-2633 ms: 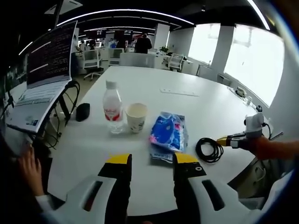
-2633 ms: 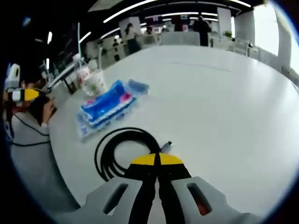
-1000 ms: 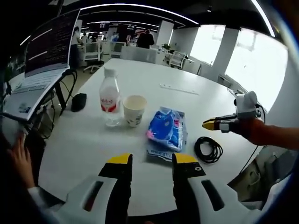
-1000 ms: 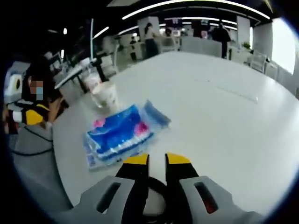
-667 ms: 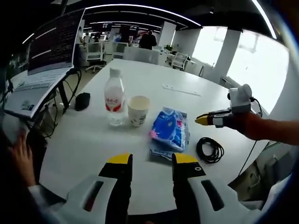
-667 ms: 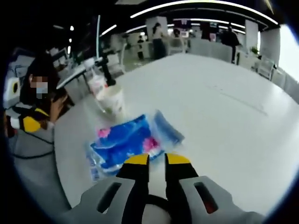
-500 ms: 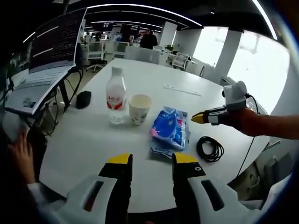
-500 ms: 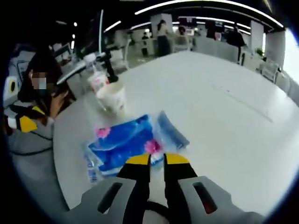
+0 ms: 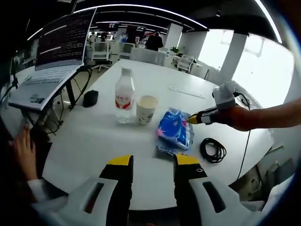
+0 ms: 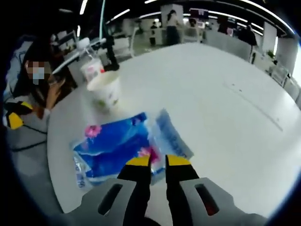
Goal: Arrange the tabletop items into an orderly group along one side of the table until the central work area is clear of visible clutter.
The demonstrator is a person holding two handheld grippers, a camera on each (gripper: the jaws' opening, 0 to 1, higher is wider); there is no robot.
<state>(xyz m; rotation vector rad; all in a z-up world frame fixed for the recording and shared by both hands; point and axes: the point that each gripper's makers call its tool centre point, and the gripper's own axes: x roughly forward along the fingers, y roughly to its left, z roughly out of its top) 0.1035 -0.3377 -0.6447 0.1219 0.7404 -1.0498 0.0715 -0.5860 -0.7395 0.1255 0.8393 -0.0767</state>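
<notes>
A blue plastic packet (image 9: 175, 129) lies mid-table, to the right of a paper cup (image 9: 146, 108) and a water bottle (image 9: 124, 96). A black coiled cable (image 9: 212, 149) rests near the table's right edge. My left gripper (image 9: 153, 162) hovers open over the near edge, nothing between its jaws. My right gripper (image 9: 193, 120) reaches in from the right, its tips at the packet's far right edge. In the right gripper view, my right gripper (image 10: 158, 162) stands open by a narrow gap just above the blue packet (image 10: 115, 146), with the cup (image 10: 106, 89) and bottle (image 10: 89, 66) beyond.
A black mouse-like object (image 9: 90, 98) sits at the far left of the table, beside a laptop (image 9: 51, 61) on a stand. A thin white strip (image 9: 186, 92) lies farther back. A person's hand (image 9: 23, 155) rests at the near left. Office desks and chairs stand behind.
My right gripper has left the black cable, opened a little, and moved leftward to the blue packet. The left gripper stays open; its view has shifted slightly.
</notes>
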